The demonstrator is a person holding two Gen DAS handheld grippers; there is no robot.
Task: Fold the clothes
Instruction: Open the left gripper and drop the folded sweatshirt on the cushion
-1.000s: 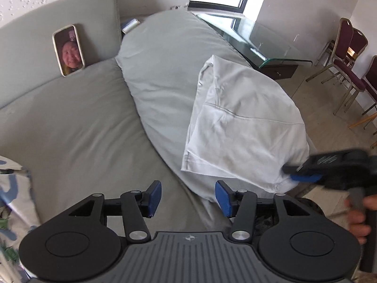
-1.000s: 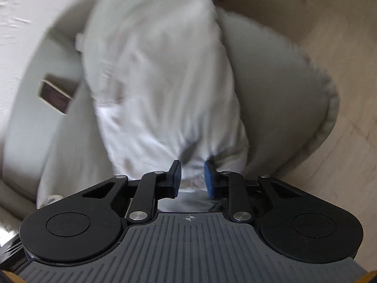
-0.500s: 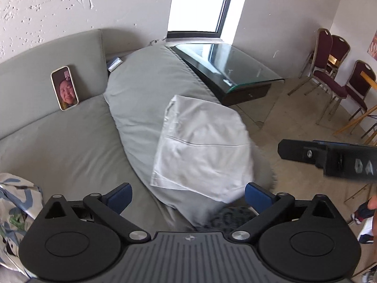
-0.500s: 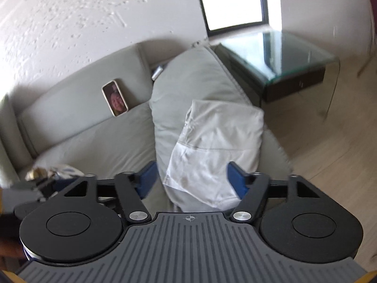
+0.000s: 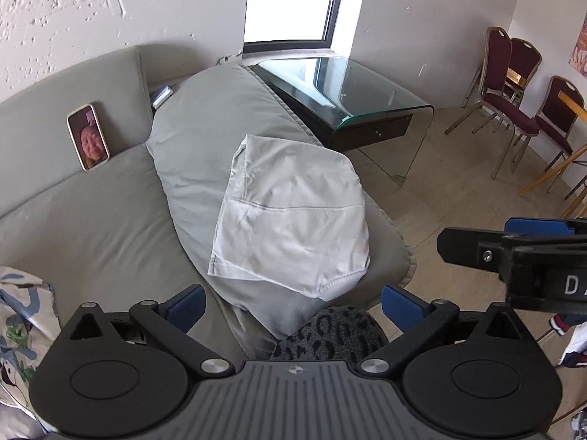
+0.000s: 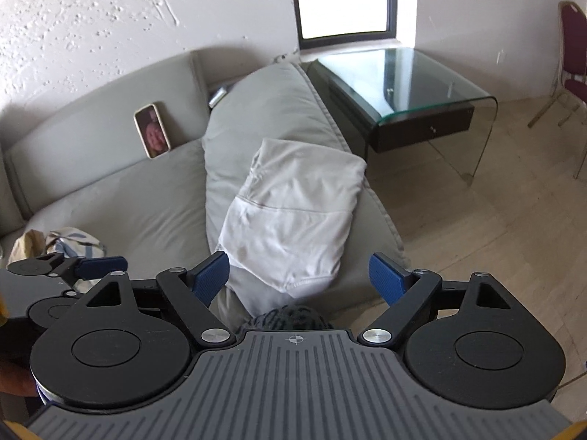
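Observation:
A pale grey garment (image 5: 293, 220) lies folded into a rough rectangle on the sofa's padded arm (image 5: 205, 135), hem toward me. My left gripper (image 5: 291, 304) hangs above and short of it, wide open and empty. My right gripper (image 6: 299, 277) also hovers back from the folded garment (image 6: 293, 216); its jaws are still opening with nothing between them. The right gripper (image 5: 513, 245) shows side-on at the right of the left wrist view. The left gripper (image 6: 99, 266) appears at the left edge of the right wrist view.
A patterned cloth heap (image 5: 18, 311) sits on the sofa seat at left. A phone (image 5: 88, 137) leans on the backrest. A glass side table (image 5: 367, 88) stands beyond the arm, chairs (image 5: 513, 91) at far right. Dark spotted fabric (image 5: 330, 333) lies just below the grippers.
Both grippers have pulled up and back from the garment. Their jaws went from narrow to wide, and the right one no longer sits at the garment's near edge.

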